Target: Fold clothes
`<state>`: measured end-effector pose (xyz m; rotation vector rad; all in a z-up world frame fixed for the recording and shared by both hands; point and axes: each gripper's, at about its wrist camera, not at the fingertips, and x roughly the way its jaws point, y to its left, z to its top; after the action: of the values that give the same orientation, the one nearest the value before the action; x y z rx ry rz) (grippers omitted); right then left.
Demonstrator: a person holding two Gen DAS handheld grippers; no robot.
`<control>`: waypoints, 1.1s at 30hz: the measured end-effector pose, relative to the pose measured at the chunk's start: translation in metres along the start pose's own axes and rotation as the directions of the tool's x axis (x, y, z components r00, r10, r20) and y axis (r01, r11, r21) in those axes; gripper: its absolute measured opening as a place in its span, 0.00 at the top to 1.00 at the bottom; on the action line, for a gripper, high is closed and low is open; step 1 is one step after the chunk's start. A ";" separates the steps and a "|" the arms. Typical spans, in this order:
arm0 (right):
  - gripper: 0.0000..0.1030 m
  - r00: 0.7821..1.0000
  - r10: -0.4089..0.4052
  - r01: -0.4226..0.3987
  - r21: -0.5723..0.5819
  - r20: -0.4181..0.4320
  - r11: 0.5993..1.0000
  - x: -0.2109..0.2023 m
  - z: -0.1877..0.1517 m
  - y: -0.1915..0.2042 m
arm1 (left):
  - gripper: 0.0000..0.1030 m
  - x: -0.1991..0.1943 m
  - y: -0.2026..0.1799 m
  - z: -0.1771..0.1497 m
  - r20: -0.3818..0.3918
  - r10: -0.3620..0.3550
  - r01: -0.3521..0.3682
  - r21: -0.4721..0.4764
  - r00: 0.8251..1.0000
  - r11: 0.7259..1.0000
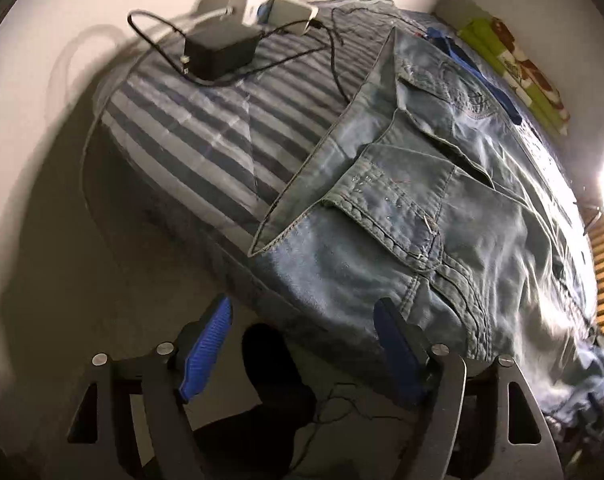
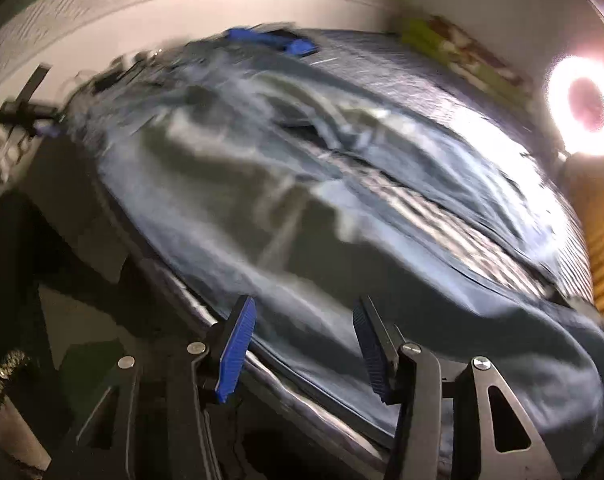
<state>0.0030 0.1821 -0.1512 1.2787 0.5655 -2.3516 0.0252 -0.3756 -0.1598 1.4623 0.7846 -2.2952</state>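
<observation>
A bed covered in blue-and-white striped fabric carries a pair of faded light-blue denim jeans, spread over the half nearer the wall with the green cushion and drooping over the bed's near edge, a flapped cargo pocket facing up. In the right wrist view the same jeans appear blurred, filling most of the bed's surface and hanging past its near edge. A green patterned cushion lies along the far edge of the bed. At the far corner sit a black rectangular power adapter with its thin black cable looping across the stripes, and just beside it a white box-shaped charger. The left tongs, black-framed with blue ribbed pads, stand wide apart and empty just off the near edge, level with the jeans' hanging hem. The right tongs are likewise spread, holding nothing, poised over the near edge above the denim.
</observation>
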 end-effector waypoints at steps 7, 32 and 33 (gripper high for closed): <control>0.54 0.997 0.053 -0.061 -0.133 -0.064 0.989 0.038 0.007 0.032 | 0.28 0.011 -0.007 0.003 0.008 -0.047 0.047 -0.031 0.999 0.998; 0.94 0.985 -0.168 0.143 -0.391 -0.030 0.909 0.029 0.013 0.050 | 0.98 -0.049 -0.042 0.026 0.172 0.001 -0.009 0.044 0.985 0.999; 0.95 0.984 -0.179 0.164 -0.380 -0.004 0.910 0.021 0.020 0.045 | 0.98 -0.055 -0.045 0.029 0.183 -0.005 -0.004 0.050 0.983 0.999</control>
<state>0.0025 0.1308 -0.1661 1.1334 1.1255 -2.2064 0.0044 -0.3588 -0.0884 1.2475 0.6781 -2.4239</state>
